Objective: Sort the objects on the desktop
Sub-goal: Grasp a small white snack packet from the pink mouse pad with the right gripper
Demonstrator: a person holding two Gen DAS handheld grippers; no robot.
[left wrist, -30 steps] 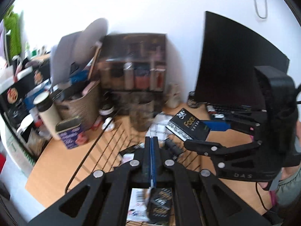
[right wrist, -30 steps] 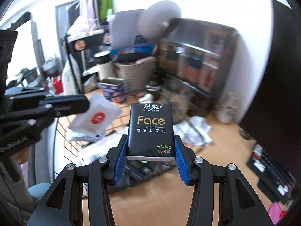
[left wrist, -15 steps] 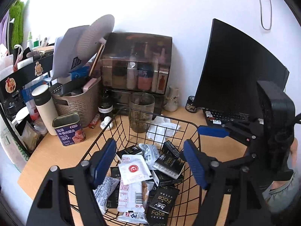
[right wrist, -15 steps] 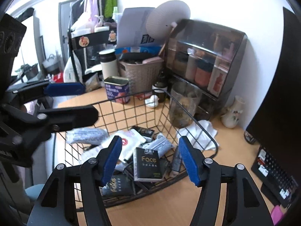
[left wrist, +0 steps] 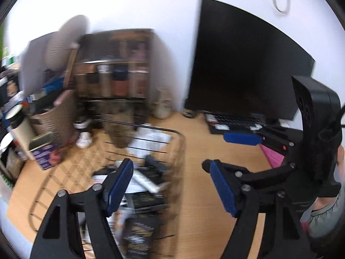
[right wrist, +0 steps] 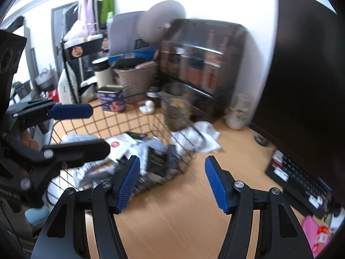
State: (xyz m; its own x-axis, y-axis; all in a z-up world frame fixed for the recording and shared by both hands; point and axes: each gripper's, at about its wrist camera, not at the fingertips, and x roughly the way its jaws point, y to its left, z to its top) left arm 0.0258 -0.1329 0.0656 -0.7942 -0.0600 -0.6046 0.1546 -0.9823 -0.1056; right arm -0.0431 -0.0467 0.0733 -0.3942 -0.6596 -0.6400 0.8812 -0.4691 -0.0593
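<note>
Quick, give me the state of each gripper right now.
Left gripper: open, nothing between its pads, over the edge of the wire basket.
Right gripper: open, empty, over the wooden desk beside the basket.

black monitor (left wrist: 243, 64) behind keyboard (right wrist: 301, 181)

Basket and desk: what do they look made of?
Basket: thin dark metal wire, likely coated, judging by the open grid you can see through. Desk: light wood or wood-look laminate, matte, with faint grain lines; blur leaves that open.
</note>
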